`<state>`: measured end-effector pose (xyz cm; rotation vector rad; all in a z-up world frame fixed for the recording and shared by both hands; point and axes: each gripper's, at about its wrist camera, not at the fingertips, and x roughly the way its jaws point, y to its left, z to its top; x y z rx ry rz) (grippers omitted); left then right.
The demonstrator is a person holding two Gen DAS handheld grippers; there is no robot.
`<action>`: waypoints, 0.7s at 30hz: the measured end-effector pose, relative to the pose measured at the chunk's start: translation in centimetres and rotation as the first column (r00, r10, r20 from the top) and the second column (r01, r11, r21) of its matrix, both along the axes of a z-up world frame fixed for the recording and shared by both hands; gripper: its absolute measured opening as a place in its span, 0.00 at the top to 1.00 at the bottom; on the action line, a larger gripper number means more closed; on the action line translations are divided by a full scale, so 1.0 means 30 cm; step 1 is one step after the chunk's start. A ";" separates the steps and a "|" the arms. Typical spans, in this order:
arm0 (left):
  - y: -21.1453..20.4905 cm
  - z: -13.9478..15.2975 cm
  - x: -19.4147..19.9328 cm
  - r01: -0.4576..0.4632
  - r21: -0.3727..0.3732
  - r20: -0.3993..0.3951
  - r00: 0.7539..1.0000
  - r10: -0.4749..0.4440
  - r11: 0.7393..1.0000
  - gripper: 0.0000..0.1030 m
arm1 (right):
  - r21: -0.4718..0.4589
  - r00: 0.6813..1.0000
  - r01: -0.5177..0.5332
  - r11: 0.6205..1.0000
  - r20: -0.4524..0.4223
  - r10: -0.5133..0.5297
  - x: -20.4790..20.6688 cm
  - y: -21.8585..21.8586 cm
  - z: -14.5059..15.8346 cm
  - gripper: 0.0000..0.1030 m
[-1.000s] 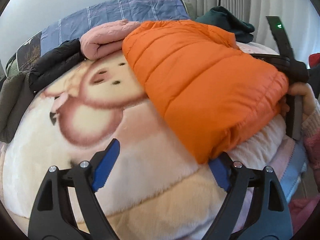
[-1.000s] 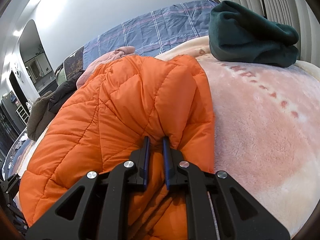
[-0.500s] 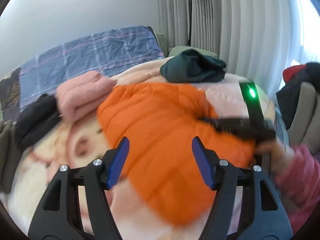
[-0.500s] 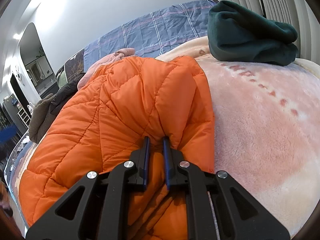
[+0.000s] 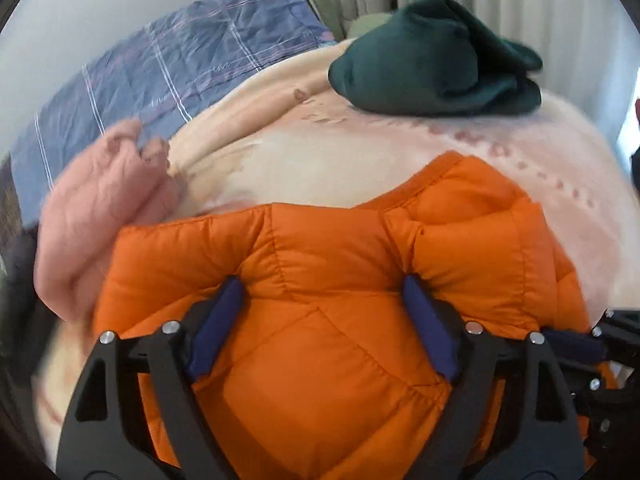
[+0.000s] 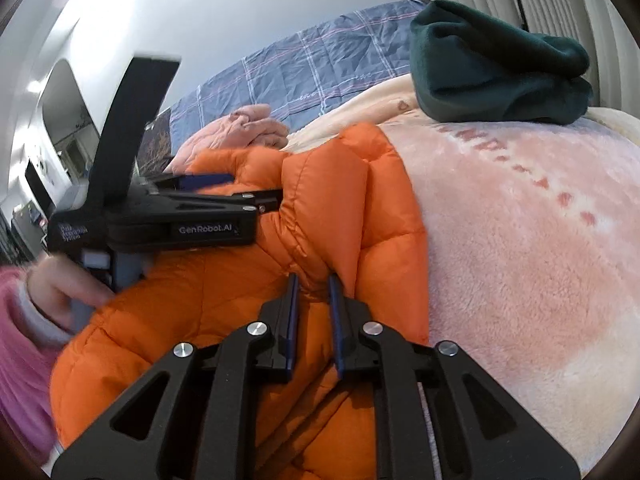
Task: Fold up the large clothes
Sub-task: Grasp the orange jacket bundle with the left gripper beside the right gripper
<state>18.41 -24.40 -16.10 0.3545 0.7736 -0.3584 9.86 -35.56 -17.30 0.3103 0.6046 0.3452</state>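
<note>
The orange jacket (image 6: 248, 320) is quilted, puffy nylon-like cloth with a slight sheen. Under it the blanket (image 6: 520, 280) looks plush and fuzzy. The dark green garment (image 6: 496, 64) is matt fleece. Both grippers have matt black plastic frames with shiny metal screws.

Left gripper (image 5: 324, 320), jaws just reopened wide, straddles a bulge of orange jacket (image 5: 320, 380), while right gripper (image 6: 312, 292), jaws nearly together, pinches a jacket fold just right of the left tool.
</note>
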 end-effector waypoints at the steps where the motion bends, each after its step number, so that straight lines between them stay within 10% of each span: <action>1: -0.008 -0.008 -0.012 0.001 0.023 0.020 1.000 -0.002 1.000 0.18 | -0.005 1.000 0.000 1.000 0.002 0.000 -0.002 0.005 0.000 0.86; 21: 0.016 -0.035 -0.029 0.012 -0.001 0.035 0.999 -0.012 1.000 0.18 | -0.002 1.000 -0.004 1.000 0.000 0.004 0.009 0.011 -0.003 0.86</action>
